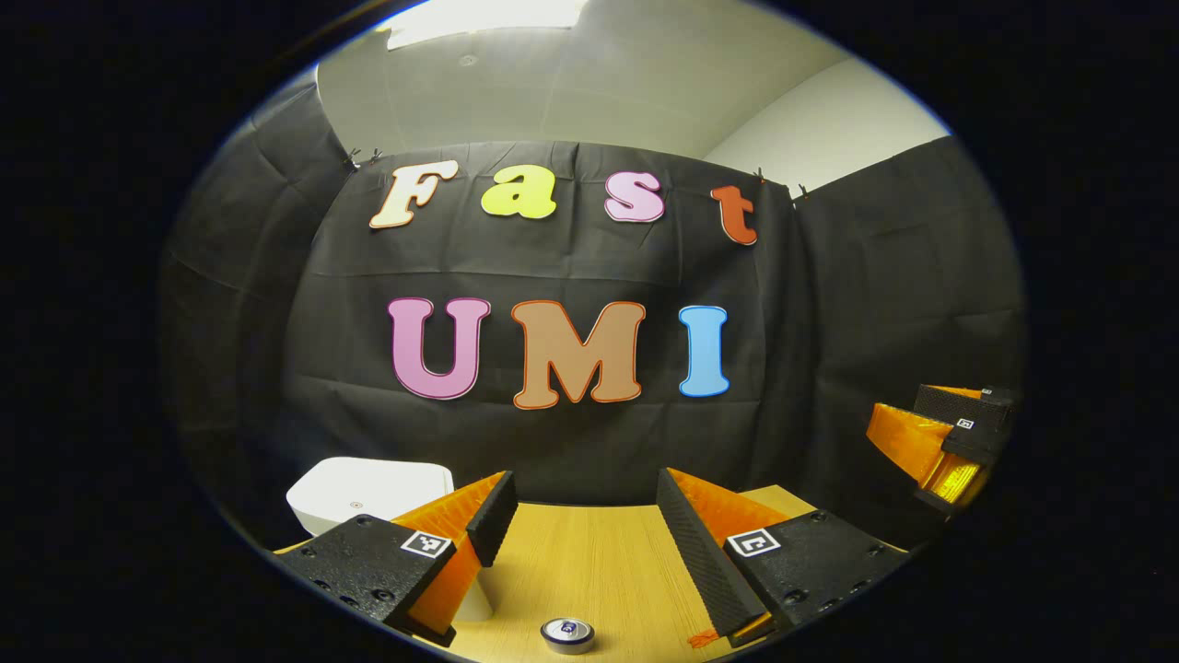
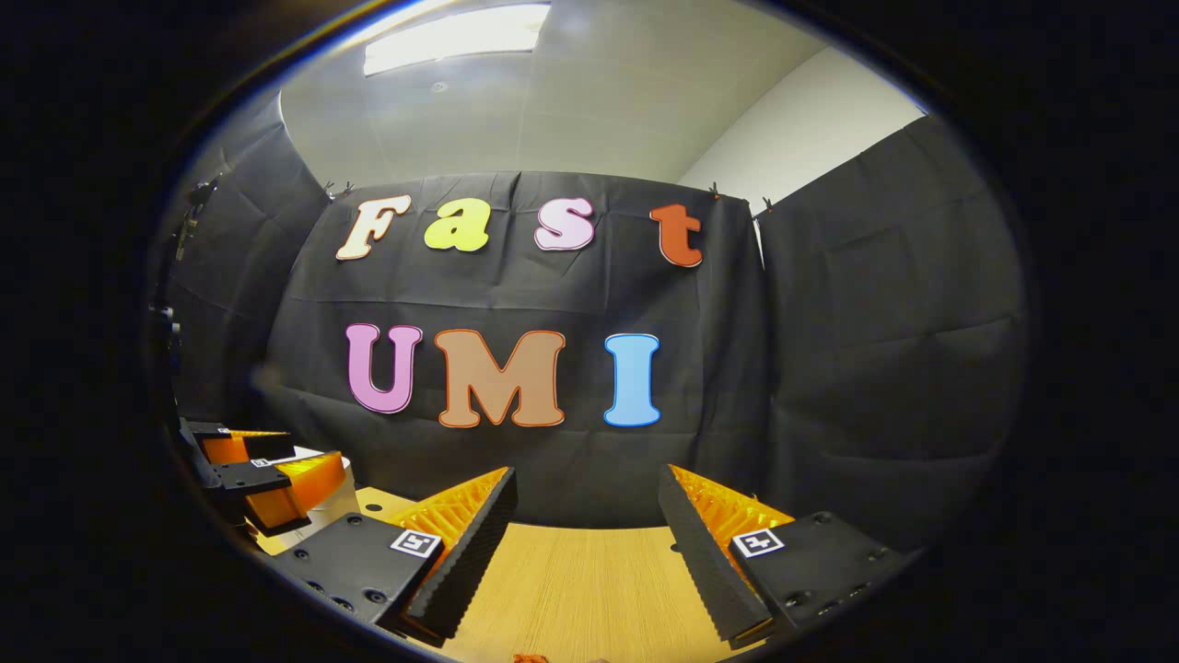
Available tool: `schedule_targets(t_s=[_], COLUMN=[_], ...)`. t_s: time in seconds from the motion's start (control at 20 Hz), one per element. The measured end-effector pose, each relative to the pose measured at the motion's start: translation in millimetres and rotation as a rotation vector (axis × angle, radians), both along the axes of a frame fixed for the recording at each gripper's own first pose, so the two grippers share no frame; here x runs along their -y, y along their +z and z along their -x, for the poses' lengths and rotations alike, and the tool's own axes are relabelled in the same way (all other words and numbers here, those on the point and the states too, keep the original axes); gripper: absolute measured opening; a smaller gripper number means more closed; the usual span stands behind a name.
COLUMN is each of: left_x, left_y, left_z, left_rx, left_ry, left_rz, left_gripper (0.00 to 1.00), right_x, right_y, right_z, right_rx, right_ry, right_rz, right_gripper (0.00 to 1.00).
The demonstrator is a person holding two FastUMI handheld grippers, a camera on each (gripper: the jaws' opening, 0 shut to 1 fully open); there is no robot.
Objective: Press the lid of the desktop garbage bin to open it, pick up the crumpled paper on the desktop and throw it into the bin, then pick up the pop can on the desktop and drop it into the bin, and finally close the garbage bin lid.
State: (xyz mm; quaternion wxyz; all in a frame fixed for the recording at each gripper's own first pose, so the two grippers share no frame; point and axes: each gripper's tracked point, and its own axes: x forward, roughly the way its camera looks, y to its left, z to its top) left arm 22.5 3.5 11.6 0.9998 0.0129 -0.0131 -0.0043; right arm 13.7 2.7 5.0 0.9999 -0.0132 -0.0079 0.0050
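Both the left gripper [image 1: 580, 534] and right gripper [image 2: 585, 543] hover with fingers spread wide, holding nothing; the pop can [image 1: 567, 634] stands on the table [image 1: 589, 562] below the left one, the white bin [image 1: 368, 493] with lid down beyond its left finger

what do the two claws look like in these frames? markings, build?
Both match. The left claw has two wedge-shaped fingers with ribbed inner faces, mounted on black blocks with screw holes, each carrying a small square black-and-white tag. The right claw has the same build, with a tag on each block. No cables or sleeves visible.
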Motion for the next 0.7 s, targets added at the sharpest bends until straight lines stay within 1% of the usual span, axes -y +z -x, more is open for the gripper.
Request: schedule_targets(t_s=[0.1,0.15,0.2,0.25,0.3,0.35,0.5,0.55,0.6,0.65,0.7], left_x=[-0.1,0.0,0.2,-1.6,-3.0,-4.9,-10.7,-11.8,-11.9,-12.7,-14.6], left_y=[0.7,1.9,1.9,2.4,3.3,4.1,5.5,5.3,4.0,2.0,0.5], left_z=[0.4,1.0,-0.1,1.3,2.1,2.9,3.8,4.4,2.6,2.6,2.6], left_rx=[0.007,0.009,0.008,0.008,0.01,0.012,0.017,0.016,0.01,0.004,0.001], left_ry=[0.0,-0.002,-0.002,0.003,0.007,0.013,0.034,0.036,0.033,0.032,0.035], left_rz=[-0.01,-0.013,-0.016,-0.018,-0.016,-0.016,-0.019,-0.016,-0.01,-0.002,0.007], left_gripper=[0.9,0.86,0.83,0.74,0.7,0.58,0.43,0.35,0.32,0.22,0.18], right_x=[-0.6,-0.2,0.2,0.0,0.1,0.2,-0.5,-0.5,-0.6,-0.5,-0.7], right_y=[-0.7,-0.7,0.0,0.1,0.1,-0.2,-0.2,-0.7,0.0,-0.3,0.3], right_z=[0.0,0.7,1.0,2.5,3.6,4.5,5.5,7.0,7.9,8.0,7.5], right_rx=[-0.002,-0.001,0.0,0.001,0.002,0.002,0.001,0.001,0.002,0.002,0.003], right_ry=[0.0,-0.001,-0.001,0.0,0.0,0.0,0.002,0.003,0.003,0.003,0.004], right_rz=[-0.001,-0.001,-0.002,-0.002,-0.002,-0.001,0.001,0.001,0.001,0.002,0.004], right_gripper=[0.98,0.98,0.98,0.98,0.98,0.98,0.98,0.98,0.96,0.98,0.98])
